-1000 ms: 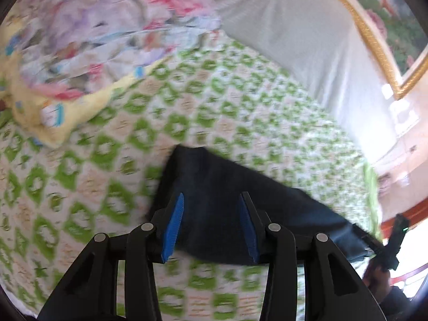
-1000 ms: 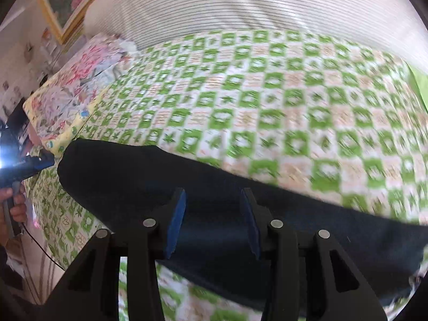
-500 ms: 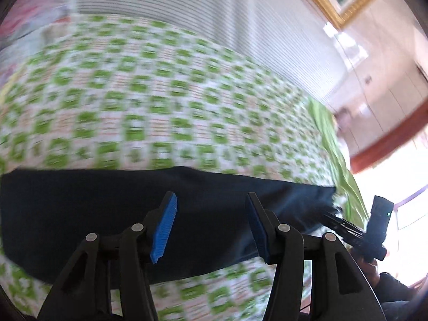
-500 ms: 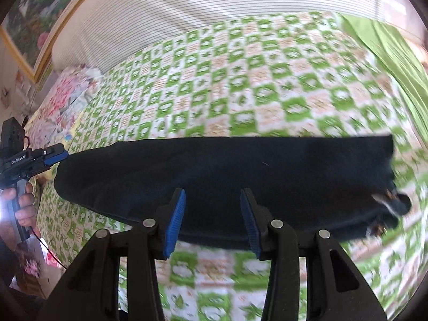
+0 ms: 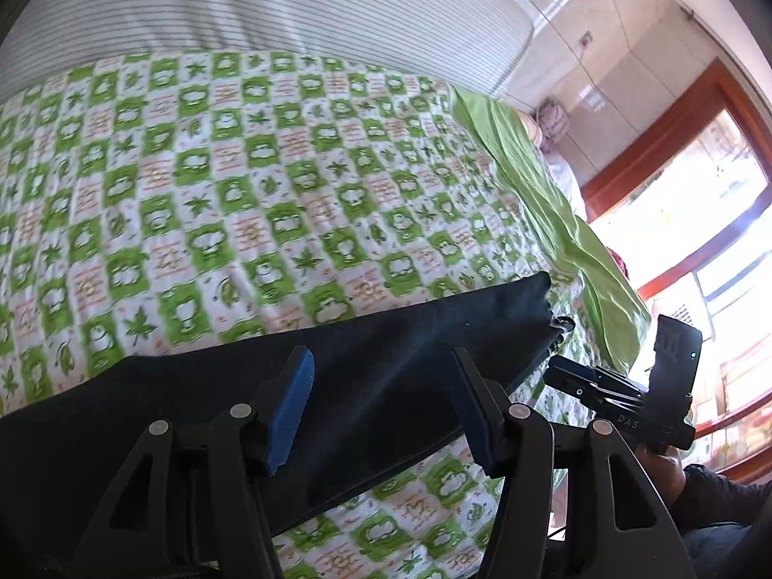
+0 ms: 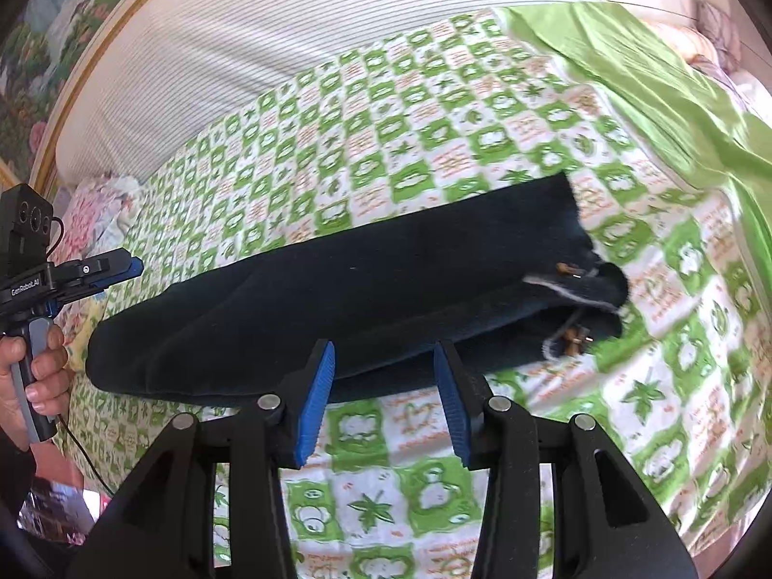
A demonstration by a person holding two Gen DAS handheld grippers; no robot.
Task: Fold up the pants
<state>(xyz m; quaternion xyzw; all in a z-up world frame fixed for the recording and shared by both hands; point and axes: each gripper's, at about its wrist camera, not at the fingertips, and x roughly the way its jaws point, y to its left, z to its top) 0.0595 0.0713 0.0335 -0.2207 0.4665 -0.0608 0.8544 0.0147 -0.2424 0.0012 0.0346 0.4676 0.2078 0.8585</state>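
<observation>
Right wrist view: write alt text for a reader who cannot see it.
Dark pants lie folded lengthwise in a long strip across a green-and-white checked bedspread. The open right gripper hovers at the strip's near edge, holding nothing. At far left a hand holds the left gripper near one end of the pants.

Bed (image 6: 366, 111) covered by green-and-white checked quilt (image 5: 202, 183); dark navy pants (image 6: 366, 284) lie flat across it in one long folded strip, waistband end toward plain green sheet (image 6: 641, 62); floral bedding (image 6: 91, 212) heaped at the far left end.
</observation>
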